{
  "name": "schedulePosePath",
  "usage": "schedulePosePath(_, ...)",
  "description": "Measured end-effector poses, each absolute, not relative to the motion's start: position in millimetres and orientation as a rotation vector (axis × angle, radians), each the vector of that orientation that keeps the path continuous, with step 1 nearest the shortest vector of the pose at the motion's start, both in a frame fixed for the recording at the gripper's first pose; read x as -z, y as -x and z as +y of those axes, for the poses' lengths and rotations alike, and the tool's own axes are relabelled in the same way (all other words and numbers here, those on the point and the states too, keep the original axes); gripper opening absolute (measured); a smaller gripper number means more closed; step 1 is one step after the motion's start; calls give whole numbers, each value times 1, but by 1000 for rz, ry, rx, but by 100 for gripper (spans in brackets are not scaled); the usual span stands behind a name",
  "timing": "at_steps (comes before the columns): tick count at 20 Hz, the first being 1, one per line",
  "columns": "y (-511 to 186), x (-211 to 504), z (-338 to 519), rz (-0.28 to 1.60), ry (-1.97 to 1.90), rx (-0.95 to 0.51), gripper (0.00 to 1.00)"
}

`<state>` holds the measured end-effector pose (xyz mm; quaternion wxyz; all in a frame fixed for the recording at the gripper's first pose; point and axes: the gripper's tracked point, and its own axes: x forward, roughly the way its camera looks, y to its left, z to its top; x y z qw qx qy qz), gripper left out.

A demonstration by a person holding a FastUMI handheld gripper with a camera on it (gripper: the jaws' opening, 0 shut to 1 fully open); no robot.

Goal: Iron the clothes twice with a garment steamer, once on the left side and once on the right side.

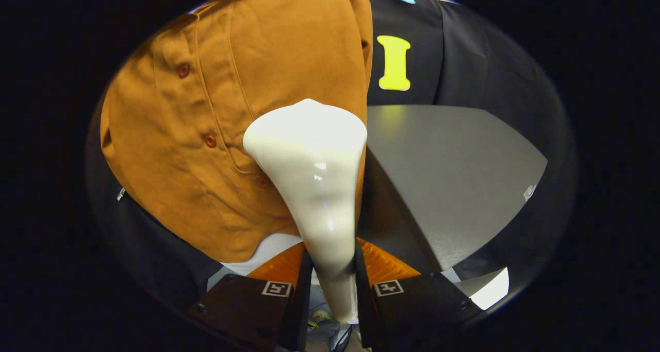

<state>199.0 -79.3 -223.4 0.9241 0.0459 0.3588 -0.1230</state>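
Gripper (pixel 332 269) clamped on one glossy cream-white steamer handle (pixel 319 187), both fingers pressing its neck. Wide head against one brown buttoned shirt (pixel 216 110); two buttons visible.

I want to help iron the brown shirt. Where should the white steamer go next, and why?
Probably slide the steamer slowly along the shirt. The gripper has both fingers pressed on its handle, and its wide head sits over the cloth beside the button row, near the shirt's edge by the grey table. Whether it touches the cloth is unclear.
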Motion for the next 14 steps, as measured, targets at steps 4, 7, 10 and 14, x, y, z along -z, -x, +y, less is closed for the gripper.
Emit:
schedulePosePath(4, -208, 148, -74, 565, -72, 257, 43)
schedulePosePath(7, -210, 99, -58, 445, -62, 244, 43)
schedulePosePath(10, -212, 69, -38, 369, -35, 208, 43)
schedulePosePath(14, -219, 48, -8, 318, -26, 158, 43)
